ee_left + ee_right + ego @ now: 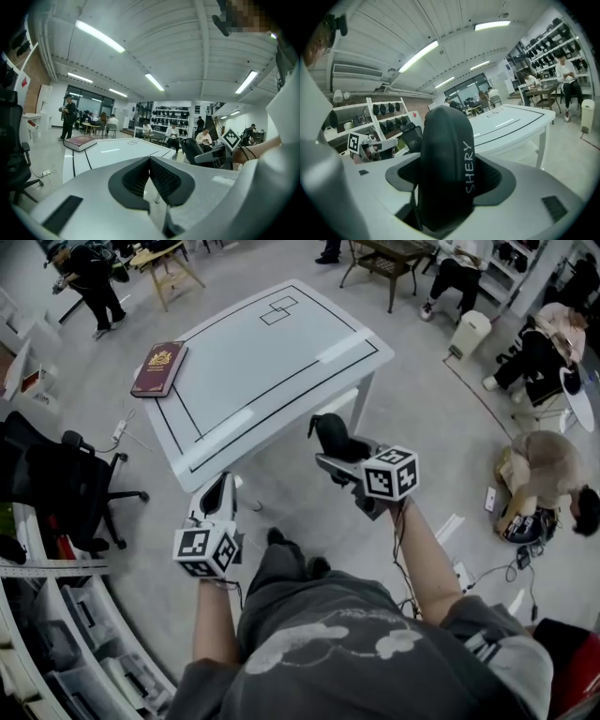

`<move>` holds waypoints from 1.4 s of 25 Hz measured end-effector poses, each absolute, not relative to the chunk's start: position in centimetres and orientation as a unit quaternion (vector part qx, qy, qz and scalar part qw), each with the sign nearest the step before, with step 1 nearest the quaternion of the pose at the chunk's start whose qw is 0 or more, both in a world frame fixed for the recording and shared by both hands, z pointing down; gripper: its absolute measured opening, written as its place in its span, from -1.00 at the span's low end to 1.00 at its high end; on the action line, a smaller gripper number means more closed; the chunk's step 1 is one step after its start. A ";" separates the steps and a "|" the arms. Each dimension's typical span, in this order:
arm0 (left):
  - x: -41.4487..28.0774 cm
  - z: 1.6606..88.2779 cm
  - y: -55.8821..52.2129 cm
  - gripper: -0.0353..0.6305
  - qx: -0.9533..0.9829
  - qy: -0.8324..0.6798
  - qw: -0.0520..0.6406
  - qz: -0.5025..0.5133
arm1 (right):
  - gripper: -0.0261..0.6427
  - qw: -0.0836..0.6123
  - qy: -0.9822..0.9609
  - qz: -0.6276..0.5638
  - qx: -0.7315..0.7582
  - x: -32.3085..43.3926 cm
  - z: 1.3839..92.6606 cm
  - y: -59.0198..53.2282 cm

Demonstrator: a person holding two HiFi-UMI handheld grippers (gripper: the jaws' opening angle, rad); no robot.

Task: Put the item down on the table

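My right gripper [334,454] is shut on a black rounded item [329,434] with white lettering on its side. I hold it in the air, off the near right corner of the white table [281,352]. In the right gripper view the item [443,164] stands upright between both pads and fills the jaws, with the table [511,123] beyond it to the right. My left gripper [217,495] hangs just off the table's near edge. Its pads meet in the left gripper view, so the left gripper [150,161] is shut with nothing in it.
A dark red book [159,368] lies on the table's far left corner, and black lines are marked on the top. A black office chair [66,474] and shelves stand at the left. A person [548,474] crouches on the floor at the right, and others sit farther off.
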State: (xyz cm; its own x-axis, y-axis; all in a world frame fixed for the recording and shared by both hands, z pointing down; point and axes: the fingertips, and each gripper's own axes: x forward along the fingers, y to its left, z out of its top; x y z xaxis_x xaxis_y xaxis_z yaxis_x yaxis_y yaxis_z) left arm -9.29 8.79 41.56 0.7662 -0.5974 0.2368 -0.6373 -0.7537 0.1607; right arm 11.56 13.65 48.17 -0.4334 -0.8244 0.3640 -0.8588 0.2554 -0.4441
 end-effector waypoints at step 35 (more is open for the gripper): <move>-0.4 46.0 -29.9 -0.89 0.912 -0.370 0.174 0.042 | 0.05 0.252 -0.803 0.231 0.489 20.4 52.1 -26.9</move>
